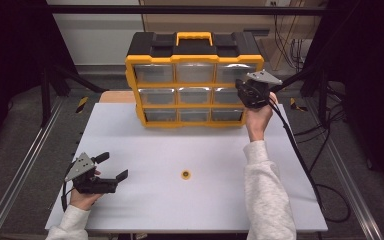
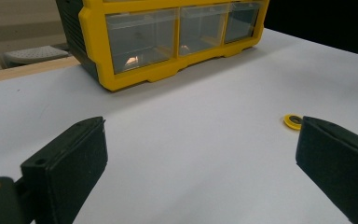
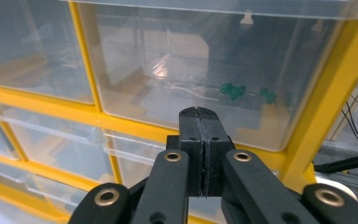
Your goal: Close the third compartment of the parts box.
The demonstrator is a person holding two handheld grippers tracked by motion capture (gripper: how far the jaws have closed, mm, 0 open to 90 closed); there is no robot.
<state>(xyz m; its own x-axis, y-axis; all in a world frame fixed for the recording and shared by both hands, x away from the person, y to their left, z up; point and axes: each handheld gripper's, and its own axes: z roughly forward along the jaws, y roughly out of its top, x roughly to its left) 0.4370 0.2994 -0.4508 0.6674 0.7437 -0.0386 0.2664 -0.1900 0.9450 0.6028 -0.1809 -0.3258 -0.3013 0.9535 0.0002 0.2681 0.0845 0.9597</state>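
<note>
The clear plastic drawer [image 3: 186, 70] at the right end of the top row of the yellow and black plastic organiser cabinet [image 1: 194, 79] is the thing in hand; it sits shut in its frame, and through its front a few small green pins [image 3: 235, 91] show, lying on its floor towards the right; the cabinet stands at the far edge of the white table [image 1: 180, 200], its 3 rows of 3 drawers facing the person.

The right hand-held gripper [image 3: 199, 112] is held up just in front of that drawer, jaws pressed together with nothing between them; its closed tip points straight at the lower edge of the drawer front, close to it, though whether it touches I cannot tell; the drawer's long axis runs back into the cabinet, in line with the gripper, so pulling it out would, I judge, mean coming back towards the person; in the high view the right hand-held gripper [image 1: 252, 92] is raised before the cabinet's right side.

The left hand-held gripper [image 1: 111, 167] rests low near the table's near left corner, jaws spread wide and empty, well apart from the cabinet; so the right is far the nearer; a small yellow ring-shaped disc [image 1: 185, 174] lies on the table between the 2 arms, off to the right of the left one.
</note>
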